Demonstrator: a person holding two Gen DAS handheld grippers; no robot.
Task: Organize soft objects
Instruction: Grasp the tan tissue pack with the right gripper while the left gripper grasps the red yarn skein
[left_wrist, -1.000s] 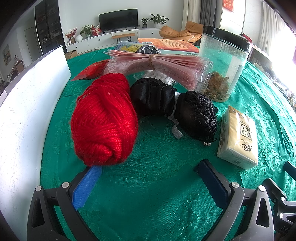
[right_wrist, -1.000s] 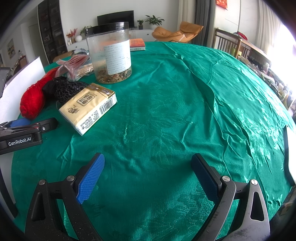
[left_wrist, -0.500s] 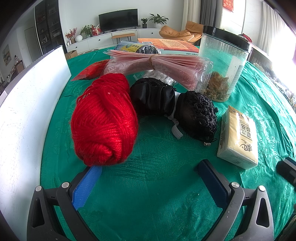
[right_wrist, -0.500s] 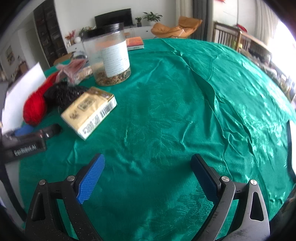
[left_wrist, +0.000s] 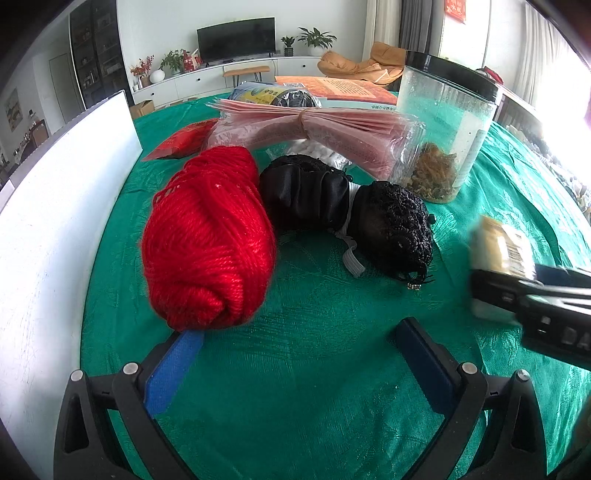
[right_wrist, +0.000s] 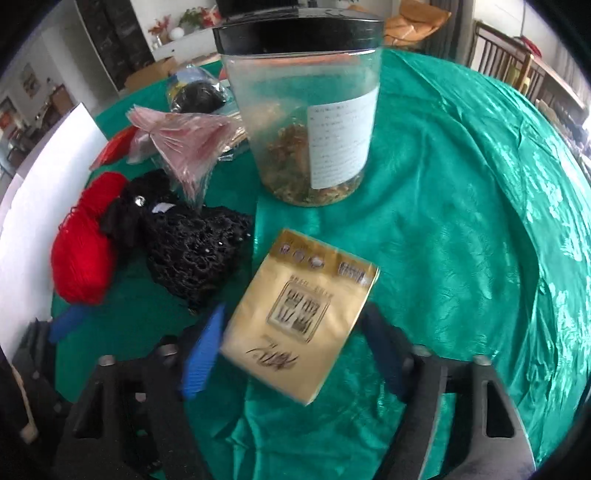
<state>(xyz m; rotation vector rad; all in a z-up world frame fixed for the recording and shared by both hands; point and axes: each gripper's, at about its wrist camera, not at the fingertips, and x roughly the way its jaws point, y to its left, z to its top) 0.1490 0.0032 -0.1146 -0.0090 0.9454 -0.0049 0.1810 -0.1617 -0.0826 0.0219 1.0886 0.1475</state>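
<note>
A red yarn ball (left_wrist: 210, 243) lies on the green cloth just ahead of my left gripper (left_wrist: 299, 354), which is open and empty, its left finger right under the yarn. A black fabric bundle (left_wrist: 347, 210) lies right of the yarn. A yellow tissue pack (right_wrist: 303, 314) lies between the fingers of my right gripper (right_wrist: 295, 343), which is open around it. The pack (left_wrist: 498, 254) and the right gripper (left_wrist: 532, 295) show blurred at the right of the left wrist view. The yarn (right_wrist: 85, 251) and bundle (right_wrist: 184, 240) lie left of the pack.
A clear jar with a black lid (right_wrist: 303, 110) stands beyond the pack. Pink plastic bags (left_wrist: 314, 129), a red packet (left_wrist: 181, 140) and a book (left_wrist: 340, 88) lie behind the yarn. A white board (left_wrist: 55, 221) stands along the left.
My right gripper has swung left and forward, and the tissue pack now sits between its open fingers. The left gripper, yarn and black bundle have not moved.
</note>
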